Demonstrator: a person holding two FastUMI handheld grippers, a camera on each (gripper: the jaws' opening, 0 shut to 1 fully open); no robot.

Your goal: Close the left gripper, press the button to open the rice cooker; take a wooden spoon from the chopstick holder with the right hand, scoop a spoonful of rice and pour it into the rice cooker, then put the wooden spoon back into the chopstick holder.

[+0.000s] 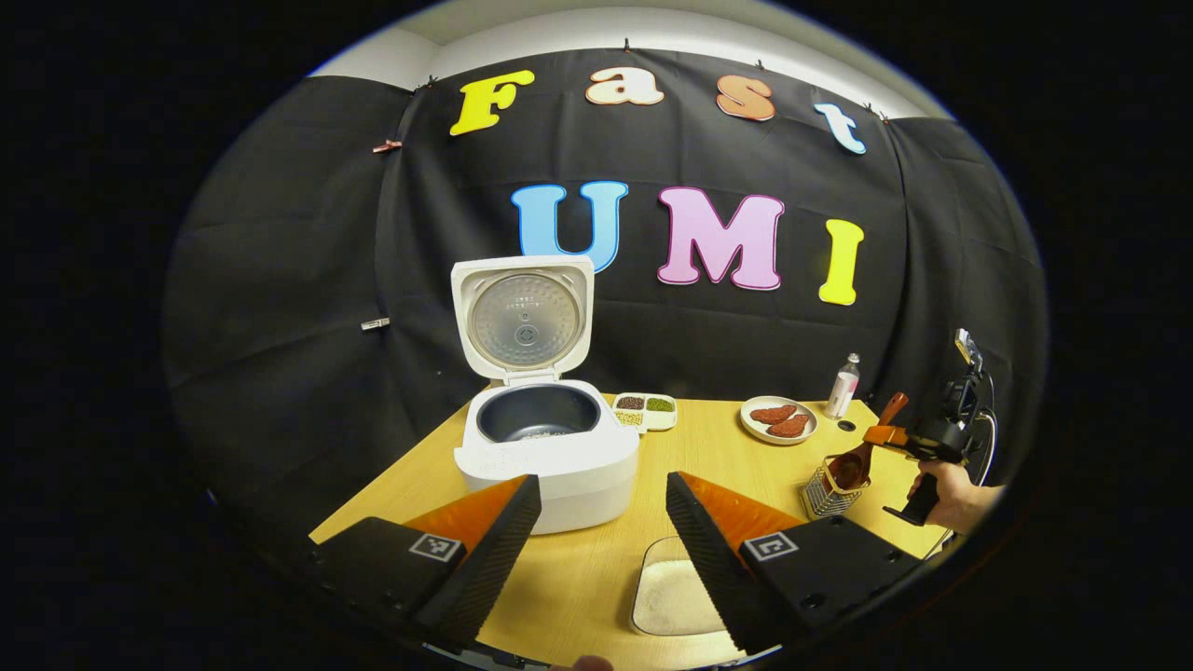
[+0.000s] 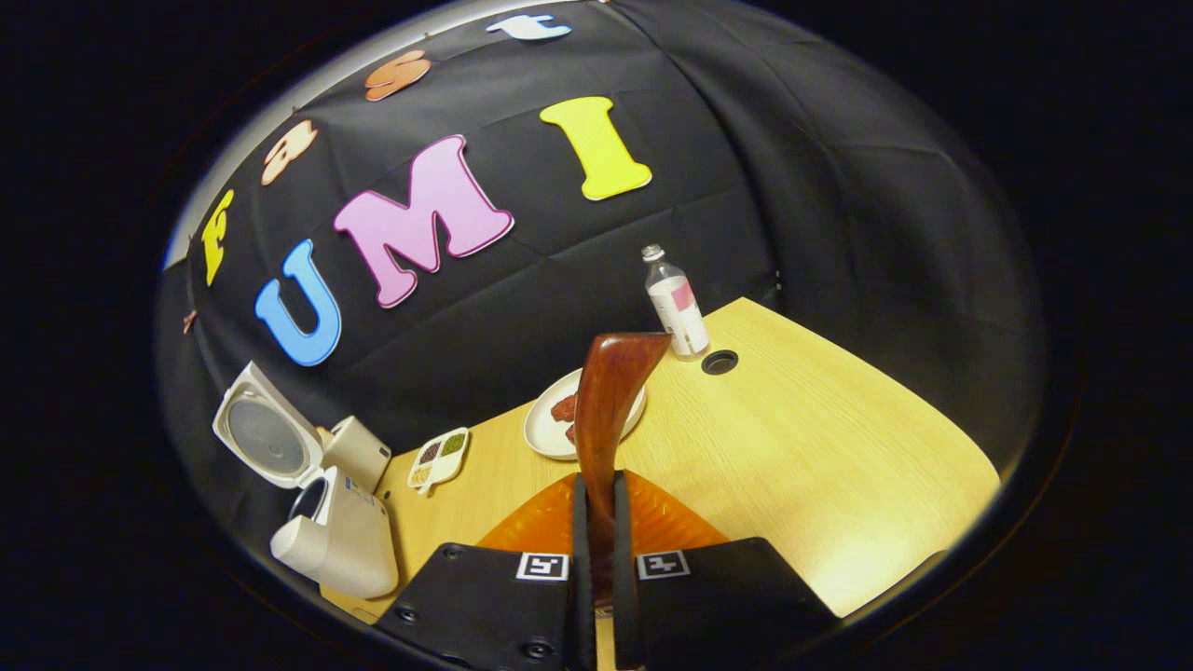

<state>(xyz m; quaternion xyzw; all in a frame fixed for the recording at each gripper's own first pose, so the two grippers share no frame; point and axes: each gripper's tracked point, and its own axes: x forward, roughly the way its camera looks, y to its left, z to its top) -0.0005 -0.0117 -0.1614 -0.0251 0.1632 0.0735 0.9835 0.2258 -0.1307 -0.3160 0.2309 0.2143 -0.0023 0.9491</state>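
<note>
Left gripper [image 1: 603, 536]: jaws released and standing wide apart, nothing between them. In the left gripper view the rice cooker [image 1: 545, 445] sits at 12 o'clock just beyond the left finger, lid [image 1: 524, 317] raised upright, dark inner pot [image 1: 538, 413] exposed with a few pale grains on its bottom. A clear tray of white rice [image 1: 673, 589] lies on the table [image 1: 596, 568] between the fingers, partly hidden by the right one.

Right gripper [image 2: 596, 550]: jaws clenched on the handle of the wooden spoon [image 2: 608, 410]. In the right gripper view the handle passes straight between the fingers and extends toward 12 o'clock, its broad end well beyond the tips.

In the left gripper view the right gripper [image 1: 918, 438] shows at 3 o'clock, held by a hand [image 1: 955, 494]; the spoon slants down from it with its bowl in the wire chopstick holder [image 1: 829, 491]. Whether the bowl touches the holder's bottom cannot be told.

Other items: a plate [image 1: 779, 421] with two reddish pieces, a divided dish of beans [image 1: 645, 410] and a bottle [image 1: 843, 385] stand along the far edge of the table.
</note>
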